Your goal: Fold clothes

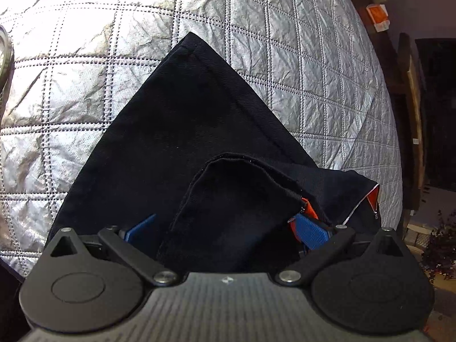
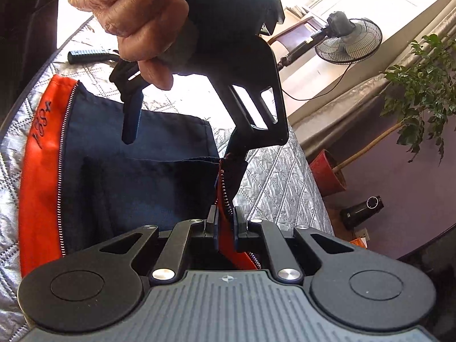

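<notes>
A dark navy jacket (image 1: pixel 176 142) with orange lining and a metal zipper lies on a silver quilted bed cover (image 1: pixel 313 71). In the left wrist view my left gripper (image 1: pixel 225 228) is open, its blue pads (image 1: pixel 310 232) wide apart, with a fold of the navy cloth lying between them. In the right wrist view my right gripper (image 2: pixel 225 222) is shut on the jacket's zipper edge (image 2: pixel 225 191), orange lining showing between the fingers. The jacket (image 2: pixel 136 154) spreads to the left, with an orange panel (image 2: pixel 40 171). The left gripper (image 2: pixel 182 125), held by a hand (image 2: pixel 128 14), hovers open above the jacket.
A black-handled tool (image 2: pixel 88 55) lies on the cover (image 2: pixel 273 176) at the far side. Beyond the bed's right edge stand a fan (image 2: pixel 347 40), a potted plant (image 2: pixel 421 91) in a red pot (image 2: pixel 327 173) and a small black device (image 2: pixel 362 208) on the floor.
</notes>
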